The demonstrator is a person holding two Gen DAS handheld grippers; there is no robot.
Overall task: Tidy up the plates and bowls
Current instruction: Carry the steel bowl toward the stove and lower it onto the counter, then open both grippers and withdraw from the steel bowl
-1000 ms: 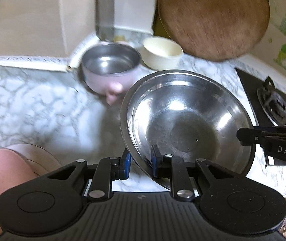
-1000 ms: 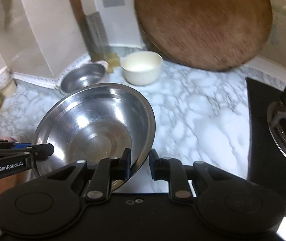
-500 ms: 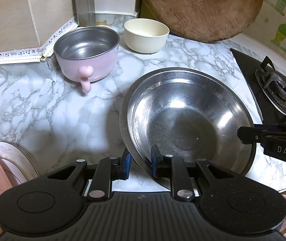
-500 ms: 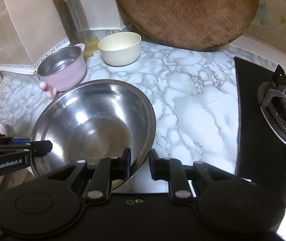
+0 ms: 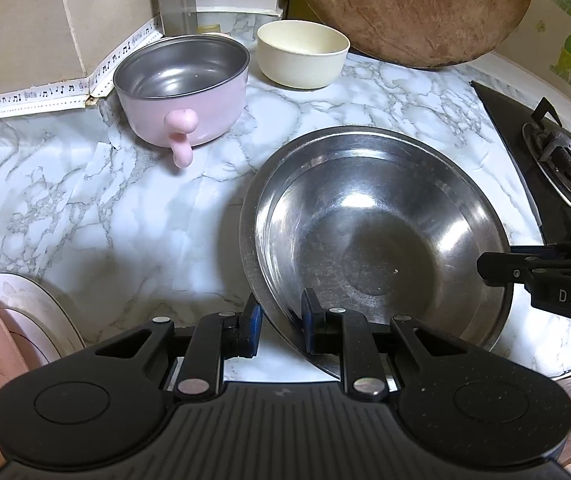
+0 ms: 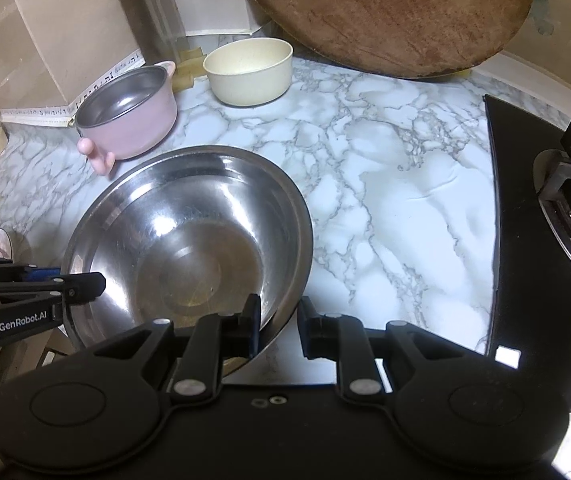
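Observation:
A large steel bowl (image 5: 377, 240) is held over the marble counter by both grippers. My left gripper (image 5: 279, 328) straddles its left rim, jaws narrowly apart around the edge. My right gripper (image 6: 279, 326) straddles the opposite rim of the same bowl (image 6: 189, 248). A pink steel-lined pot (image 5: 183, 94) and a cream bowl (image 5: 301, 54) stand at the back. They also show in the right wrist view: the pot (image 6: 129, 114) and the cream bowl (image 6: 249, 70).
A round wooden board (image 5: 409, 8) leans on the back wall. A gas hob (image 6: 553, 216) lies to the right. A pink and white plate (image 5: 17, 320) sits at the near left. A cleaver (image 6: 157, 24) stands by the wall.
Both grippers have carried the steel bowl forward toward the back of the counter; the pink pot and cream bowl now appear closer. The grips have not changed.

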